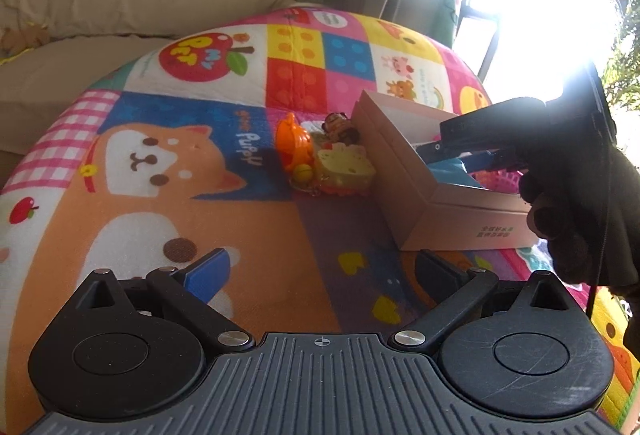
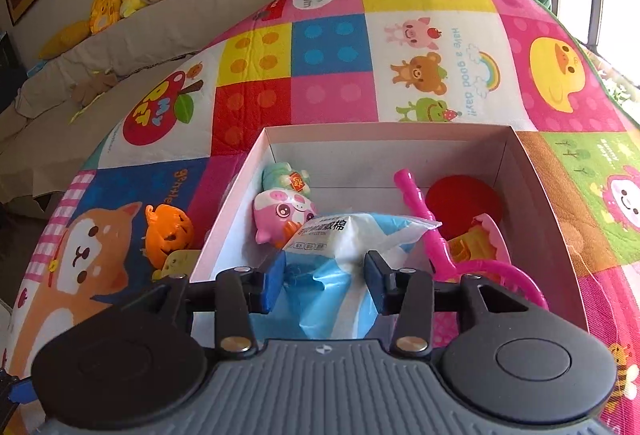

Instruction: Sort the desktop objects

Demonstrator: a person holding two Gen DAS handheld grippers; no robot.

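Note:
My right gripper (image 2: 325, 275) reaches down into the white cardboard box (image 2: 384, 129). Its blue pads touch both sides of a blue-and-white plastic packet (image 2: 352, 239) that rests on the box's contents. Beside the packet lie a pink pig plush (image 2: 284, 209), a pink plastic racket (image 2: 420, 219), a red disc (image 2: 464, 201) and a yellow-and-pink toy (image 2: 476, 243). Left of the box (image 1: 420, 195) on the mat sit an orange pumpkin toy (image 1: 294, 145), a yellow cat-face toy (image 1: 344, 167) and a small brown figure (image 1: 340, 127). My left gripper (image 1: 320, 267) hovers open over the mat, nothing between its fingers.
A colourful patchwork play mat (image 1: 180, 195) covers the table. A dark gloved hand (image 1: 580, 215) holds the right gripper at the box's right side. Behind the table stands a beige sofa (image 2: 180, 15) with plush toys. Strong window glare fills the upper right.

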